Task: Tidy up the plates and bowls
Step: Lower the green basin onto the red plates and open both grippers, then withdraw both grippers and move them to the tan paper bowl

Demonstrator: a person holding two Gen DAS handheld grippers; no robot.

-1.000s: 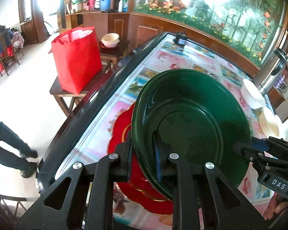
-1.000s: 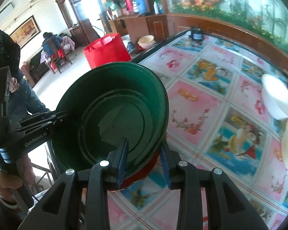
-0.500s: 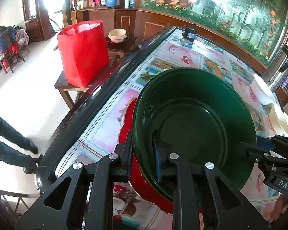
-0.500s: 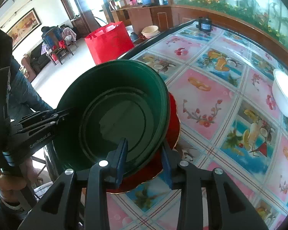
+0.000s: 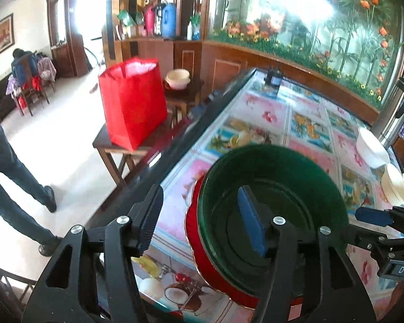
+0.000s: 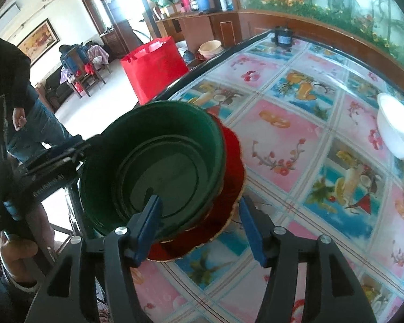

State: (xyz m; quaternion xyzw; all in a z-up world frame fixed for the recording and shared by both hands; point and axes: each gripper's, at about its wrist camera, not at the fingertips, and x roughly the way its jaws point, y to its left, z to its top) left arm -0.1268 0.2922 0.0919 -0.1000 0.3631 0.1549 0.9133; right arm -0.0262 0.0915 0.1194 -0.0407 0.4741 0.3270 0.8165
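— Both grippers are letting go: our left gripper (image 5: 202,228) has its jaws spreading, with the near rim of the green bowl (image 5: 277,215) between them but no pad pressing it, and our right gripper (image 6: 199,228) is spreading the same way on the opposite rim.

— So where does the bowl sit?

— On the red plate (image 6: 229,188), which lies near the dark edge of the patterned table (image 6: 296,134). It looks settled, not tilted.

— Then we should let the jaws open fully before we lift away, so no pad drags the rim.

— Agreed, and we draw back along the fingers. The white bowls (image 5: 371,148) lie well apart, probably next.
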